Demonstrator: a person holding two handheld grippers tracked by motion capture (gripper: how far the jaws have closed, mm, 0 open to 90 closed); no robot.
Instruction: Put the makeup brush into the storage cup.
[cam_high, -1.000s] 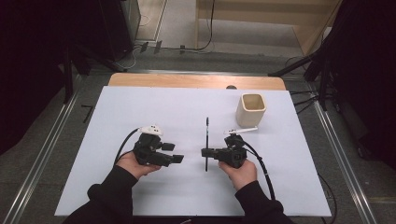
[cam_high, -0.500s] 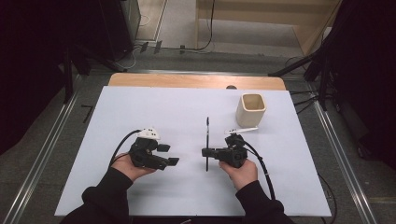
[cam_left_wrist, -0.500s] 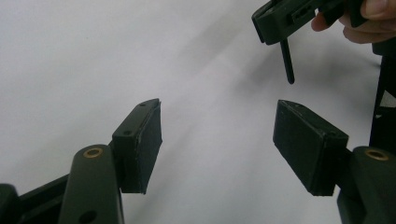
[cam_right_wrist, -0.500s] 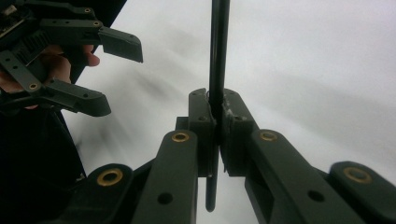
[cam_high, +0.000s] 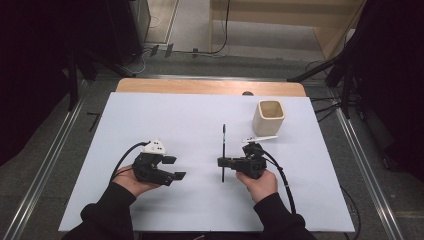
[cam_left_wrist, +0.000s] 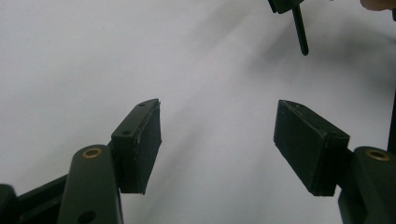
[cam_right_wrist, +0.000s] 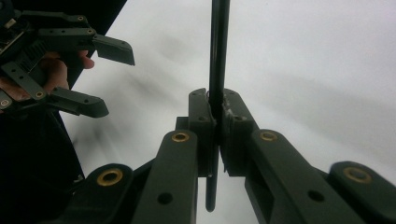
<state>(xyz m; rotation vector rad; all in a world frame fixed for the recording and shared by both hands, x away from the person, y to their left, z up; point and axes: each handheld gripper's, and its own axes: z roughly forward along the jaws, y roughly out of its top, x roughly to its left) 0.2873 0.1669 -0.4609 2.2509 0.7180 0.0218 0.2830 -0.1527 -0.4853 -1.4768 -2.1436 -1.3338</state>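
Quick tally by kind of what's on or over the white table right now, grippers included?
Grippers: 2, the left gripper open and the right gripper shut on the black stick
Black sticks: 1
Beige cups: 1, the beige cup
White pens: 1, the white pen lying beside the cup
Total: 5
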